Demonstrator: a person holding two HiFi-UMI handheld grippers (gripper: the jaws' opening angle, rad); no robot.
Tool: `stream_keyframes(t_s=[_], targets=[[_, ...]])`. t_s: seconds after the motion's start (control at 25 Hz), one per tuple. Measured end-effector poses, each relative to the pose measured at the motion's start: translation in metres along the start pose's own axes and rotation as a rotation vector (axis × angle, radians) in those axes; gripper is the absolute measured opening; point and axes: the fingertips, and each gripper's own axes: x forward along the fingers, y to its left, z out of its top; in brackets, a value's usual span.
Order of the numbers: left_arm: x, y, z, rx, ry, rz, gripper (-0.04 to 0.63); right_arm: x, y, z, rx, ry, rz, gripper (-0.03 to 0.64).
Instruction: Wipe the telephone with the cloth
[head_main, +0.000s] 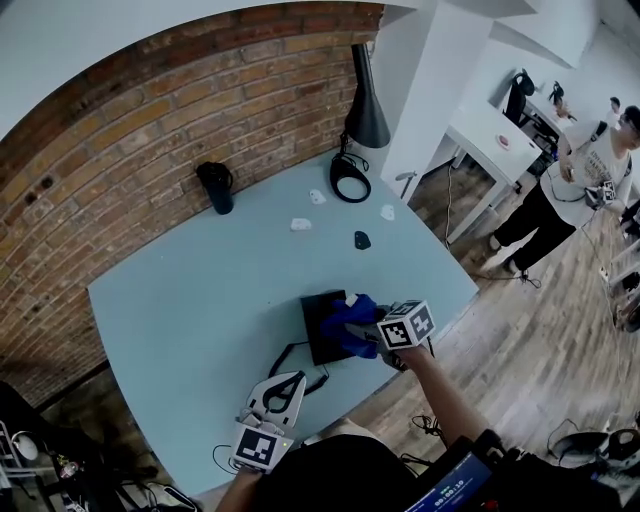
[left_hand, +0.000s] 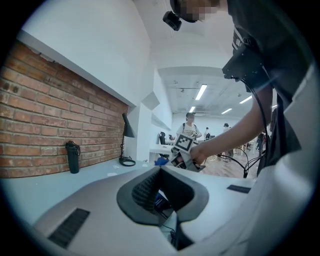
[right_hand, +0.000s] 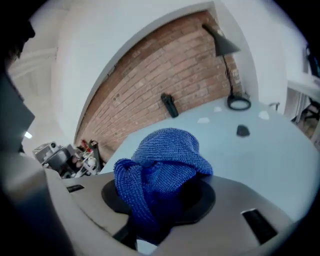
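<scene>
A black telephone (head_main: 318, 318) lies on the pale blue table (head_main: 200, 300) near its front edge, and its cord (head_main: 290, 352) loops off to the left. My right gripper (head_main: 368, 326) is shut on a bunched blue cloth (head_main: 350, 318) that rests on the phone's right part. The right gripper view shows the cloth (right_hand: 160, 170) bulging out of the jaws of my right gripper (right_hand: 162, 197). My left gripper (head_main: 298, 380) is shut, just front-left of the phone and close to the cord. In the left gripper view my left gripper (left_hand: 160, 172) has its jaws together with nothing seen between them.
A black bottle (head_main: 217, 187) stands by the brick wall. A black lamp (head_main: 365, 110) with a ring base (head_main: 350, 183) is at the far corner. A small dark object (head_main: 362, 240) and white scraps (head_main: 300, 224) lie mid-table. A person (head_main: 585, 180) stands beyond a white desk (head_main: 490, 135).
</scene>
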Motion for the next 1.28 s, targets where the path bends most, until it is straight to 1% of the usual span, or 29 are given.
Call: stream_keyframes(t_s=[0.08,0.12,0.16,0.2,0.28,0.32,0.52,0.64,0.68,0.8,0.84,0.92,1.08,1.28], targets=[[0.000,0.003,-0.001,0.005,0.007,0.009,0.015,-0.005,-0.017,0.043,-0.056,-0.176,-0.096,0.150],[-0.001,0.005,-0.001,0.006,0.008,0.015,0.015,-0.006,-0.025,0.058,-0.085,-0.242,-0.142,0.150],[-0.001,0.007,-0.001,0.007,0.009,0.021,0.015,-0.006,-0.031,0.067,-0.119,-0.286,-0.182,0.150],[-0.002,0.009,-0.001,0.008,0.010,0.029,0.015,-0.003,-0.037,0.072,-0.154,-0.308,-0.214,0.150],[-0.004,0.013,-0.002,0.006,0.012,0.047,0.015,0.007,-0.045,0.071,-0.208,-0.312,-0.249,0.150],[-0.005,0.015,-0.002,0.002,0.016,0.057,0.015,0.012,-0.048,0.069,-0.216,-0.309,-0.253,0.150],[-0.007,0.022,-0.007,-0.007,0.030,0.086,0.015,0.040,-0.065,0.045,-0.202,-0.254,-0.273,0.150],[-0.006,0.026,-0.007,-0.012,0.027,0.094,0.015,0.045,-0.070,0.040,-0.196,-0.254,-0.286,0.150],[-0.005,0.026,-0.007,-0.012,0.030,0.094,0.015,0.046,-0.069,0.040,-0.219,-0.247,-0.288,0.150],[-0.002,0.025,-0.009,-0.003,0.038,0.084,0.015,0.051,-0.063,0.038,-0.350,-0.218,-0.302,0.150],[-0.001,0.024,-0.009,0.000,0.038,0.082,0.015,0.051,-0.061,0.037,-0.375,-0.220,-0.305,0.150],[0.000,0.021,-0.008,0.005,0.037,0.077,0.015,0.050,-0.058,0.035,-0.392,-0.241,-0.313,0.150],[0.003,0.017,-0.009,0.007,0.040,0.070,0.015,0.044,-0.057,0.027,-0.399,-0.289,-0.342,0.150],[0.002,0.015,-0.010,0.014,0.045,0.069,0.015,0.043,-0.056,0.024,-0.400,-0.307,-0.349,0.150]])
